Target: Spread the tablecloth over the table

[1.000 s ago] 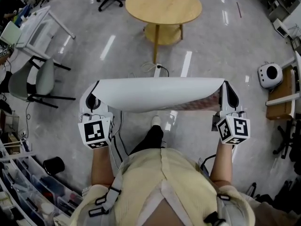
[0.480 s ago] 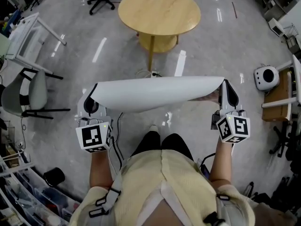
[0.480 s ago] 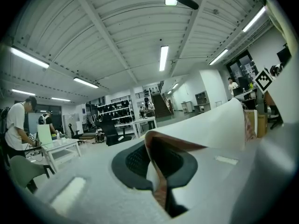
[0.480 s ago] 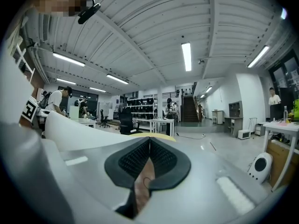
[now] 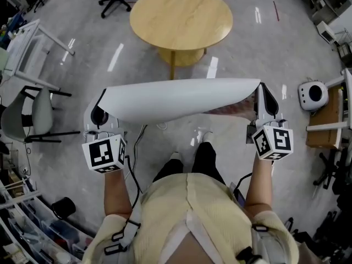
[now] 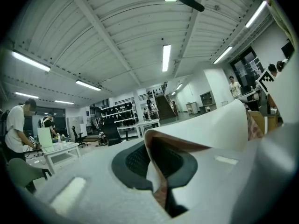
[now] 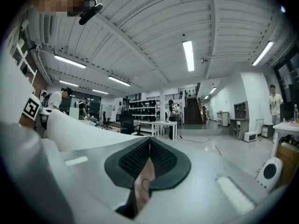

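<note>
Tablecloth (image 5: 176,99): mid-frame, held taut in the air, off the counter | left gripper (image 5: 100,110): jaws clamped on its left edge | right gripper (image 5: 263,100): jaws pinching right edge | round wooden counter (image 5: 181,15), top centre: uncovered, spreading remains

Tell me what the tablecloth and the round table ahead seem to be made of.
The tablecloth: probably a plastic-coated or vinyl sheet, smooth white on the outside, reddish print on the inner face; it arches in one stiff curve instead of draping limp. The round table: pale wood or wood-look laminate, satin finish with even tan colour; cannot tell which.
</note>
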